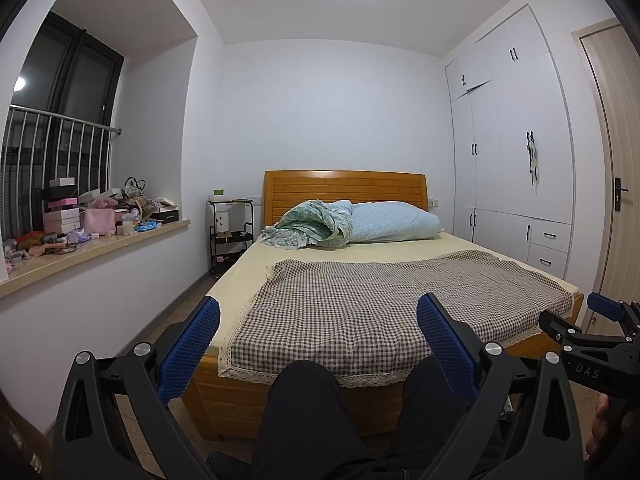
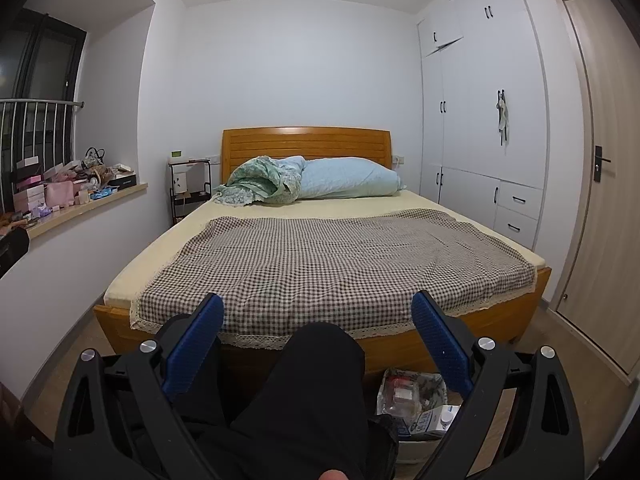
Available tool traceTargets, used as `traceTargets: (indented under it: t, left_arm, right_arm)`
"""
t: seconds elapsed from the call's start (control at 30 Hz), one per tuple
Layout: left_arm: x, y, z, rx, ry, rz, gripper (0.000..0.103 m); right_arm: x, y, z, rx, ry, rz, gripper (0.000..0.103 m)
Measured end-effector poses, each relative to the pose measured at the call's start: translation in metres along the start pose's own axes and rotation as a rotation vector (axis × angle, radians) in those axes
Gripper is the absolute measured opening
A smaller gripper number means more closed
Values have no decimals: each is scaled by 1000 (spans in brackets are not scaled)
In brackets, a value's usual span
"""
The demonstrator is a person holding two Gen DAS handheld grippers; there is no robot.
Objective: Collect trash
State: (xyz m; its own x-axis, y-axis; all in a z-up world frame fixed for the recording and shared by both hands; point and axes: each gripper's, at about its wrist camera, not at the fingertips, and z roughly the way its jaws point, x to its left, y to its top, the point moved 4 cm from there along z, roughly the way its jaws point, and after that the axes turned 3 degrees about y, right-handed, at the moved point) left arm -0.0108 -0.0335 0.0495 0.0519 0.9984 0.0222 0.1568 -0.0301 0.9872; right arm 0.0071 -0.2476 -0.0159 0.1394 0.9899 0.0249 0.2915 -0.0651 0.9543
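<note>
My left gripper is open and empty, held above my black-trousered knees and facing the foot of the bed. My right gripper is open and empty too, held the same way; it also shows at the right edge of the left wrist view. On the floor below the right gripper lies trash: a crumpled clear plastic bag and a white and blue milk carton, partly hidden by my knee and the right finger. The checked cloth on the bed carries nothing.
A wooden bed fills the middle, with a green quilt and a pale blue pillow at the headboard. A windowsill at left holds cluttered boxes and bags. A black bedside cart, white wardrobes and a door stand around.
</note>
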Motion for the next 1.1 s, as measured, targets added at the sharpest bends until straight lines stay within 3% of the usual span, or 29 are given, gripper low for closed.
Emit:
traceTargets:
  t: [1.1]
  left_arm:
    - [3, -4, 1, 6, -20, -7, 96]
  right_arm:
    - [-5, -1, 1, -10, -6, 10, 91]
